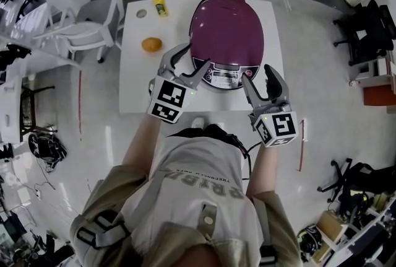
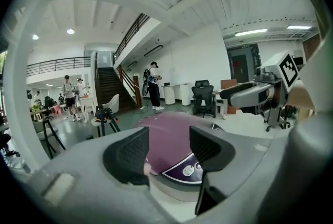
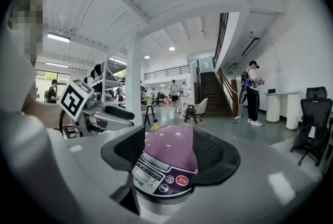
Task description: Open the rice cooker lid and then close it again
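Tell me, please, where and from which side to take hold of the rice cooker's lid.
Probably the front lip of the lid, just above the control panel, coming from the front. The dome is smooth and wide, and the panel marks the front, so the hinge is likely opposite.

Just ahead of the right gripper [image 3: 169,146], framed between its jaws, the rice cooker [image 3: 167,137] control panel [image 3: 156,176] carries lettering reading roughly "UFOR", its start hidden; the button labels are too small to read.

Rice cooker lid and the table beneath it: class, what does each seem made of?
Rice cooker lid: glossy purple shell, probably moulded plastic, possibly coated metal; small bright highlights sit on its smooth dome. Table: flat matte white top, likely laminate or painted board; no grain shows.
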A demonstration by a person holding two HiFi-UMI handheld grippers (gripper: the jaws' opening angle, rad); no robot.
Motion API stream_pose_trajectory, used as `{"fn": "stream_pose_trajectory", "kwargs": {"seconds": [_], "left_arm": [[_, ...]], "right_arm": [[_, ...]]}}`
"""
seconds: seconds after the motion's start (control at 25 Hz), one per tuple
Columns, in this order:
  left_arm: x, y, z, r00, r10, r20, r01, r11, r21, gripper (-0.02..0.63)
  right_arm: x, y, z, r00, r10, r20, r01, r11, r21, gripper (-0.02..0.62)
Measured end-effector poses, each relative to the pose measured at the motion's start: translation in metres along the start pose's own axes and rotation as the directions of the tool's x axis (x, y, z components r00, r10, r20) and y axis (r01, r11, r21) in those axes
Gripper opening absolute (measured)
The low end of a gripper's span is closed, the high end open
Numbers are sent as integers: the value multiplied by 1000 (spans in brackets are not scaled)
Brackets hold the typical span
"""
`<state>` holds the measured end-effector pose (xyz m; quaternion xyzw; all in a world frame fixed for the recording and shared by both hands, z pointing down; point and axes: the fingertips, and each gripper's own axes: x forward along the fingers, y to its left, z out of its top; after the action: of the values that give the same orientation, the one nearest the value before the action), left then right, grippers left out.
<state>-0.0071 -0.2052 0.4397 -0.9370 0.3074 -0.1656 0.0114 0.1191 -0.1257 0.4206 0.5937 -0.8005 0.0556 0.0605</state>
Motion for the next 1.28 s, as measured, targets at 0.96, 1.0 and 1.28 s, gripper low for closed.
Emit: {"fn": "stream_pose_trajectory", "kwargs": {"seconds": [0.96, 1.0, 1.28], "left_arm": [[30, -95, -58, 890, -263, -371, 401, 840, 366, 256], [31, -99, -61, 882, -265, -391, 419, 819, 391, 260], [36, -110, -69, 845, -247, -474, 470, 765, 440, 289]], "right_arm": [[29, 46, -86, 710, 415, -569, -565, 818, -109, 302], [29, 48, -87, 696, 419, -583, -581, 806, -113, 302], [24, 54, -98, 610, 437, -661, -669, 731, -133, 304]]}}
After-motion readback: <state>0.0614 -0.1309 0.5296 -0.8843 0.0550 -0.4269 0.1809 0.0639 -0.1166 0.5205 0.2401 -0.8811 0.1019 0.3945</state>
